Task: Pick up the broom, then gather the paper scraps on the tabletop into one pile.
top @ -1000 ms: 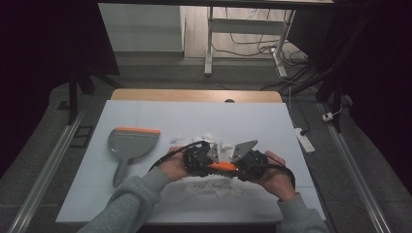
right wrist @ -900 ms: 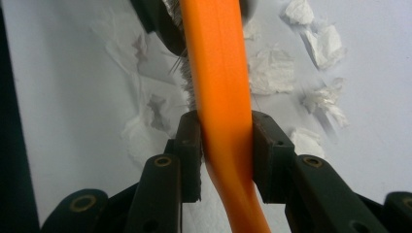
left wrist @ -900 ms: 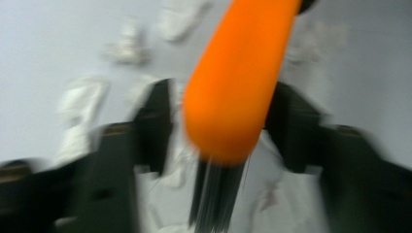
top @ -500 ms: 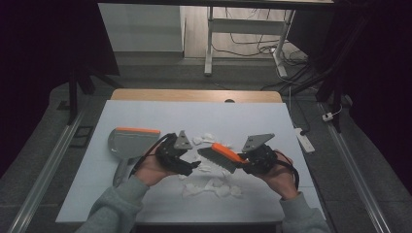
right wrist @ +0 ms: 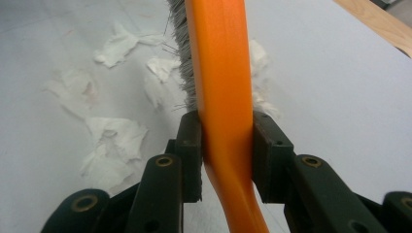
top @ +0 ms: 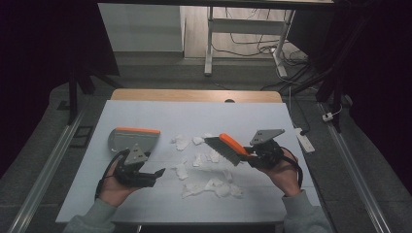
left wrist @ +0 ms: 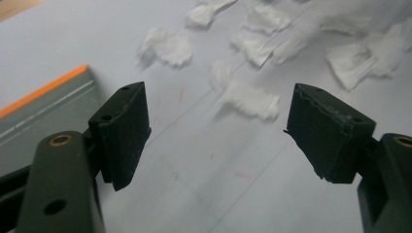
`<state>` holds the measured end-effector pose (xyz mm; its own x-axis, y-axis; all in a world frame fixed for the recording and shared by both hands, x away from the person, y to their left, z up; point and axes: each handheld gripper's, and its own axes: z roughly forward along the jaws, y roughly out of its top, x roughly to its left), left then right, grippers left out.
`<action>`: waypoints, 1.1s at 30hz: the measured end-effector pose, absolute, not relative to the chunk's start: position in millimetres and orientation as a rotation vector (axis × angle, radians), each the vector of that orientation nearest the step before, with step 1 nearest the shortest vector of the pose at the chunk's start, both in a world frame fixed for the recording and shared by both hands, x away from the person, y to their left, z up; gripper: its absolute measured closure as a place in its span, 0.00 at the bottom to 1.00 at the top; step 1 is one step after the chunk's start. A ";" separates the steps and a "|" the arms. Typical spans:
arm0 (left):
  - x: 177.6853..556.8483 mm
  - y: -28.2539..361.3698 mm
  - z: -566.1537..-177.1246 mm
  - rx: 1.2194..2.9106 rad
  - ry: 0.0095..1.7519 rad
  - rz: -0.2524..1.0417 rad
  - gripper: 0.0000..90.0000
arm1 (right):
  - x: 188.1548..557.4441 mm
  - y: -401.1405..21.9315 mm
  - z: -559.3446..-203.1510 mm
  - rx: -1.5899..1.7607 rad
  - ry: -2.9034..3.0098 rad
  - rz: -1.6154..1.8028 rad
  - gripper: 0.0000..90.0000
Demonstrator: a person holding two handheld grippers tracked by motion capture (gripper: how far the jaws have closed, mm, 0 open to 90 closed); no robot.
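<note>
Dustpan [top: 133,138]: grey with an orange edge, flat on the table [top: 145,114] at left of centre in the high view; its orange edge also crosses the left edge of the left gripper view [left wrist: 43,90].
Left gripper [top: 158,172]: lower left of the high view, just below the dustpan and apart from it, pointing right toward the scraps. Its jaws have just been opening and now stand wide apart, released, nothing between them; in the left gripper view [left wrist: 214,131] only bare table and blurred scraps lie beyond the gap.
Scraps [top: 204,167]: torn white paper, scattered over the middle of the high view between the two grippers, some near the dustpan's right side, more toward the lower centre; they also lie across the top of the left gripper view [left wrist: 252,102] and the left half of the right gripper view [right wrist: 116,141].
Brush [top: 226,148]: orange back, grey bristles, held above the scraps just right of centre in the high view, head pointing upper left.
Right gripper [top: 250,156]: right of centre in the high view, clenched on the brush handle; in the right gripper view [right wrist: 226,155] both pads press the orange handle [right wrist: 221,87], which runs up the middle of the frame.
</note>
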<state>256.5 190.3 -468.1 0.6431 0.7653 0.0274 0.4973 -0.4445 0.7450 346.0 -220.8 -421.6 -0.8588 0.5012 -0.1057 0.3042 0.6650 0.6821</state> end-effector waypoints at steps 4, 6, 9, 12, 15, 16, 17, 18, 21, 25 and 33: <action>249.6 206.0 -475.6 2.090 1.020 0.485 0.27 | 348.1 -222.8 -420.3 0.666 2.576 1.012 0.76; 247.5 211.1 -478.2 2.087 1.032 0.489 0.27 | 349.9 -223.2 -419.1 0.673 2.569 1.012 0.76; 244.4 218.2 -481.4 2.074 1.051 0.497 0.27 | 352.0 -224.7 -418.3 0.678 2.556 1.016 0.76; 242.9 224.4 -485.2 2.061 1.073 0.499 0.27 | 353.0 -227.1 -418.2 0.703 2.547 0.992 0.76; 242.6 227.9 -488.5 2.055 1.087 0.495 0.27 | 353.7 -231.1 -416.9 0.725 2.526 0.985 0.76; 242.7 228.1 -489.3 2.056 1.089 0.492 0.27 | 353.7 -232.8 -416.0 0.741 2.519 0.991 0.76; 242.8 228.1 -490.0 2.057 1.089 0.490 0.27 | 353.7 -234.7 -414.9 0.753 2.510 0.991 0.76; 243.1 228.1 -490.5 2.059 1.088 0.485 0.27 | 353.9 -236.8 -413.8 0.760 2.500 0.987 0.76; 243.5 227.1 -490.8 2.064 1.082 0.483 0.27 | 353.5 -242.0 -411.2 0.818 2.465 0.981 0.76; 245.0 226.1 -492.3 2.071 1.082 0.476 0.27 | 355.0 -248.2 -410.3 0.863 2.436 0.985 0.76; 247.7 228.4 -488.7 2.061 1.084 0.476 0.26 | 364.6 -261.5 -409.2 0.967 2.394 0.943 0.76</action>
<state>247.7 228.4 -488.7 0.5729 0.8194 -0.0167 0.5417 -0.3633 0.7580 364.6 -261.5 -409.2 -0.6860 0.7206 -0.1010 0.4582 0.5356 0.7093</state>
